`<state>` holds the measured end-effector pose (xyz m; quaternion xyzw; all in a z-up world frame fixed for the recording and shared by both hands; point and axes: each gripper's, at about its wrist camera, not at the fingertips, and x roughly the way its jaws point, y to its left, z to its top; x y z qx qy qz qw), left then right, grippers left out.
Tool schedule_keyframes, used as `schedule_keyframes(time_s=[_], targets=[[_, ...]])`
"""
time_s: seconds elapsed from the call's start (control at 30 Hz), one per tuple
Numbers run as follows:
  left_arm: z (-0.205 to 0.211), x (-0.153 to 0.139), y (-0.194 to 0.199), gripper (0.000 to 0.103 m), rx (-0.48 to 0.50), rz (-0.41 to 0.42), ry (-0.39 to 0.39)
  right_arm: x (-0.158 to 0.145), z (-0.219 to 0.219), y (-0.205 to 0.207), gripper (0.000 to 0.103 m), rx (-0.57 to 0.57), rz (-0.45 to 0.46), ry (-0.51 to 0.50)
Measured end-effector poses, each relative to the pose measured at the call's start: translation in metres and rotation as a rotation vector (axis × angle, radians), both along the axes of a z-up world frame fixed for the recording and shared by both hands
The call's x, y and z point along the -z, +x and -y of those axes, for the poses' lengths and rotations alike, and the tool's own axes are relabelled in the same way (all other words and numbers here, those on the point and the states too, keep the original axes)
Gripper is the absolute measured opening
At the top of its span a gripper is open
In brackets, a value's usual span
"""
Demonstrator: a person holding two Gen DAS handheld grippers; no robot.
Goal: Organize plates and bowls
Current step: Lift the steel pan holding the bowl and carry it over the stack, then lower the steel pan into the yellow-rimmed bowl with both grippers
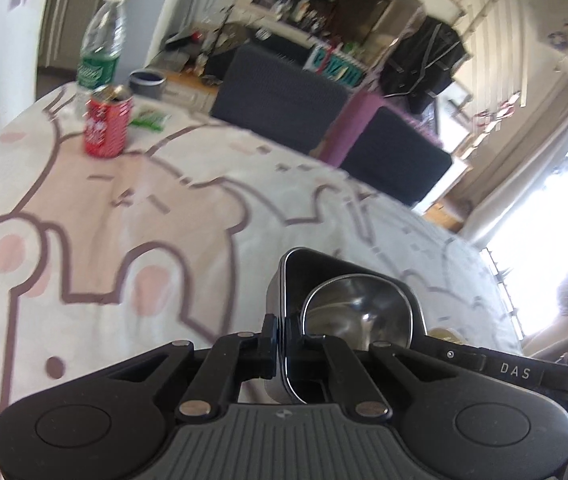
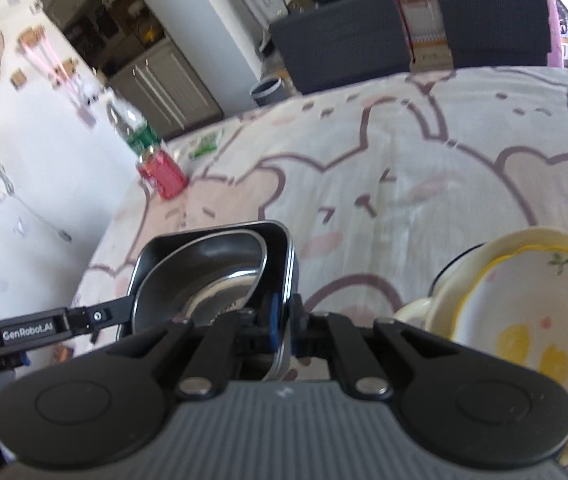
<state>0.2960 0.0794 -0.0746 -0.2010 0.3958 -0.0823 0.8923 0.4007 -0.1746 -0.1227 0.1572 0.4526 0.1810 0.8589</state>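
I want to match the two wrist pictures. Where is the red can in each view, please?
Left wrist view: the red can stands upper left on the tablecloth, in front of the green-label bottle.
Right wrist view: the red can is left of centre, near the table's left edge, again by the bottle.
Shared landmark: the grey bin on the floor beyond the table.

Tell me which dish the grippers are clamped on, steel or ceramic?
The dark steel square dish, both grippers pinching its rim, a smaller steel bowl nested inside. The cream floral ceramic bowls sit untouched alongside.
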Motion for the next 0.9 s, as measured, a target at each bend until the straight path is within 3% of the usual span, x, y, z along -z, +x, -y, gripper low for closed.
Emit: schedule_keyframes(time_s=[0.2,0.43,0.67,0.9], targets=[[0.040,-0.015,-0.002,0.004,0.061,0.058,-0.032,-0.020,0.048,-0.015,0.006,0.068,0.044,0.048],[0.090,-0.016,-0.001,0.004,0.123,0.068,-0.083,-0.034,0.105,-0.039,0.006,0.188,0.089,0.070],[0.135,-0.006,0.004,0.004,0.179,0.040,-0.137,-0.038,0.158,-0.061,0.006,0.304,0.116,0.089],[0.172,0.008,0.013,0.004,0.222,-0.018,-0.102,-0.033,0.193,-0.073,0.006,0.363,0.109,0.070]])
